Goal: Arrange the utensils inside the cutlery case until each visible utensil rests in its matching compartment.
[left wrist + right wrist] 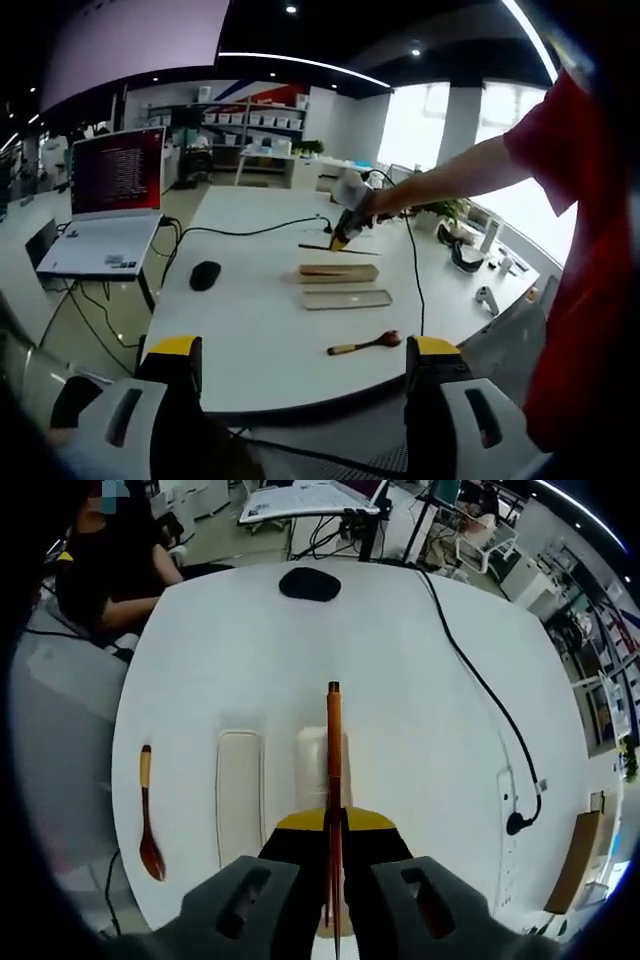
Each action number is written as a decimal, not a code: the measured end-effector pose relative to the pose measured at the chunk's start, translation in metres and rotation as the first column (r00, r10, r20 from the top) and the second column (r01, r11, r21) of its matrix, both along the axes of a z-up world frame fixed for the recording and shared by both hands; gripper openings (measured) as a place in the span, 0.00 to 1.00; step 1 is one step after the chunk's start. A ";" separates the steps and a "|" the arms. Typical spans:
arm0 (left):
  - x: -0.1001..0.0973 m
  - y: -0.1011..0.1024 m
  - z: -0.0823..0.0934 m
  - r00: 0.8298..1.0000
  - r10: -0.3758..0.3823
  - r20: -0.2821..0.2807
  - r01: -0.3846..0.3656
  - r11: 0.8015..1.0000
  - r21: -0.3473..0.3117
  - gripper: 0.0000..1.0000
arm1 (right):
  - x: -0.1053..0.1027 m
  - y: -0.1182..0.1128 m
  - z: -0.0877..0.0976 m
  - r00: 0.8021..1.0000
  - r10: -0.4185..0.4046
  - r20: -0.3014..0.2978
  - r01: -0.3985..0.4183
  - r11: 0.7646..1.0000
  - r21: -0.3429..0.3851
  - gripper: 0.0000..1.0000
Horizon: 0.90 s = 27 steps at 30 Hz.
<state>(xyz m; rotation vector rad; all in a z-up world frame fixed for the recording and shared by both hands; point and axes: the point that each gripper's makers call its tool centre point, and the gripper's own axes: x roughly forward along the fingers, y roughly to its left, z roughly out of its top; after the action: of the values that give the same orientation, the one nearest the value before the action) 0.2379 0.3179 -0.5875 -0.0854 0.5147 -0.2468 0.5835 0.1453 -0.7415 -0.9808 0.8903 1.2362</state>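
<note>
Two pieces lie side by side on the white desk (400,680): a case (322,770) and what looks like its lid (239,798), both pale and long. The right gripper (334,880) hangs above the case with its fingers (240,900) pinched narrow on chopsticks (333,780), which run straight forward along the jaws, tips out over the case. From the left gripper view the same hand is seen across the desk, the sticks slanting down just beyond the case (339,271), with the lid (347,298) nearer and a spoon (366,343) nearest the desk edge. The left gripper (300,400) waits low at that edge, fingers (176,360) wide apart and holding nothing. To do this step well, I'd say the sticks should be squared with the case's long axis first, then brought down level so both ends settle inside the slot together; a tilted entry would likely catch a tip on the rim. I cannot tell the inner compartments from here. Easing the grip only once the sticks rest flat seems wise, as they could roll. The spoon, well apart on the lid's far side, waits its turn.
</note>
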 end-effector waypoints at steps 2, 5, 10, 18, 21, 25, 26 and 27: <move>0.000 -0.001 0.000 1.000 -0.003 0.002 0.003 1.000 -0.001 0.86 | 0.001 0.000 -0.002 1.000 -0.006 -0.004 0.006 1.000 -0.001 0.01; 0.000 -0.001 0.001 1.000 0.000 0.005 0.000 1.000 -0.004 0.85 | 0.000 -0.001 -0.005 1.000 -0.008 -0.009 0.008 1.000 -0.008 0.01; -0.001 0.000 0.001 1.000 -0.009 0.000 0.009 1.000 0.009 0.85 | 0.004 -0.003 -0.017 1.000 -0.024 -0.016 0.024 1.000 -0.007 0.01; 0.000 0.000 0.003 1.000 -0.018 0.019 0.018 1.000 0.015 0.86 | 0.007 -0.005 -0.038 0.999 -0.036 -0.020 0.035 0.999 -0.013 0.01; 0.001 -0.001 0.004 1.000 -0.020 0.022 0.020 1.000 0.007 0.86 | 0.007 -0.009 -0.047 0.999 -0.042 -0.034 0.041 0.999 -0.026 0.01; 0.003 0.002 0.006 0.999 -0.020 0.034 0.020 1.000 0.009 0.86 | 0.004 -0.011 -0.053 0.998 -0.051 -0.048 0.049 0.998 -0.031 0.01; 0.004 0.003 0.006 0.999 -0.020 0.037 0.020 1.000 0.006 0.86 | 0.005 -0.011 -0.054 0.998 -0.050 -0.049 0.049 0.998 -0.031 0.01; 0.005 0.003 0.006 0.999 -0.022 0.035 0.021 1.000 0.001 0.86 | 0.007 -0.010 -0.056 0.998 -0.050 -0.049 0.048 0.998 -0.030 0.01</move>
<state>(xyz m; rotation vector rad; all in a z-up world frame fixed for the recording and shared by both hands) 0.2427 0.3206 -0.5811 -0.0743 0.4807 -0.2687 0.5902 0.1348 -0.7971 -0.9493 0.9686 1.2134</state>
